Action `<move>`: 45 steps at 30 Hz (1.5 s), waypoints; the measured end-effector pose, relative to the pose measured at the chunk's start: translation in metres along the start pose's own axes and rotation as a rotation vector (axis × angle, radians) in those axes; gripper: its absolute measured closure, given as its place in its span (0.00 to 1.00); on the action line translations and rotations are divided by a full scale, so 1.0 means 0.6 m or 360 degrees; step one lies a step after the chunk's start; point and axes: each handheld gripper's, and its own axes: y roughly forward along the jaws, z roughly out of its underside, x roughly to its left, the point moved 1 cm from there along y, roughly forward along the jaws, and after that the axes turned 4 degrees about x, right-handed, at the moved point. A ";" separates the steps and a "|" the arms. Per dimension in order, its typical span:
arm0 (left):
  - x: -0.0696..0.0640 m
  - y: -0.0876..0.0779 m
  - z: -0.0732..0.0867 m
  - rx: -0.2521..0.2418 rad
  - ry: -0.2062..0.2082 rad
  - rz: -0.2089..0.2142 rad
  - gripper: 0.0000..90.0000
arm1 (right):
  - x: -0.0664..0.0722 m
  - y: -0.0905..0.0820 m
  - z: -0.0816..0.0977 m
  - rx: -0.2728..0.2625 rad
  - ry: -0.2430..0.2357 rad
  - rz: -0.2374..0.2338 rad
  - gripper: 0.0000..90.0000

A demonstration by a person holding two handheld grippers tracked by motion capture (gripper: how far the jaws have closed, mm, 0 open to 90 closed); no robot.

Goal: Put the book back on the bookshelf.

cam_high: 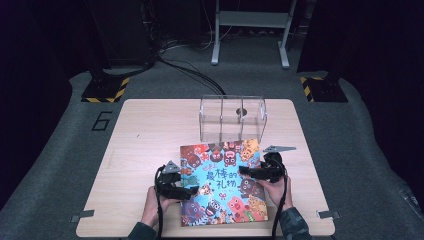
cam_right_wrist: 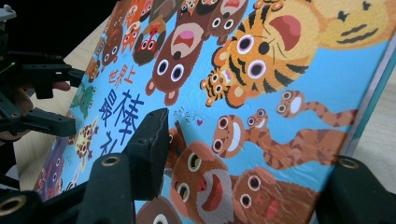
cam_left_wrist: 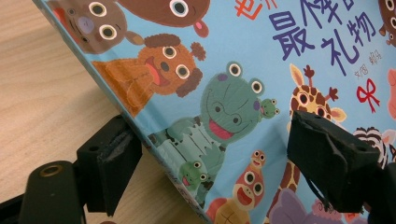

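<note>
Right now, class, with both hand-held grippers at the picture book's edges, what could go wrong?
1. The left hand-held gripper straddles the picture book edge without clearly pressing; that side could slip.
2. Uneven lifting could let the book open or tilt.
3. The clear divided box stands just behind; a push forward could knock it.

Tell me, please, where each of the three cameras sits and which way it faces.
High view: above the person's side, looking forward and down on the table; both hands, left gripper and right gripper show.
Left gripper view: rides on the left gripper, looking along its jaws at the picture book.
Right gripper view: rides on the right gripper, looking across the cover toward the left gripper.
All three share the book.
</note>
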 end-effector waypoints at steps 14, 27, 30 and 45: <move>-0.006 -0.022 -0.005 -0.0090 0.0047 -0.0045 0.29 | 0.014 -0.014 -0.018 0.0063 -0.0038 0.0047 0.44; -0.012 -0.031 -0.012 -0.0141 0.0089 -0.0065 0.32 | 0.021 -0.026 -0.027 0.0035 -0.0097 0.0102 0.43; -0.014 -0.031 -0.013 -0.0139 0.0086 -0.0066 0.32 | 0.023 -0.027 -0.027 0.0046 -0.0100 0.0102 0.43; -0.017 -0.039 -0.017 -0.0148 0.0185 -0.0123 0.32 | 0.035 -0.033 -0.039 0.0064 -0.0165 0.0172 0.41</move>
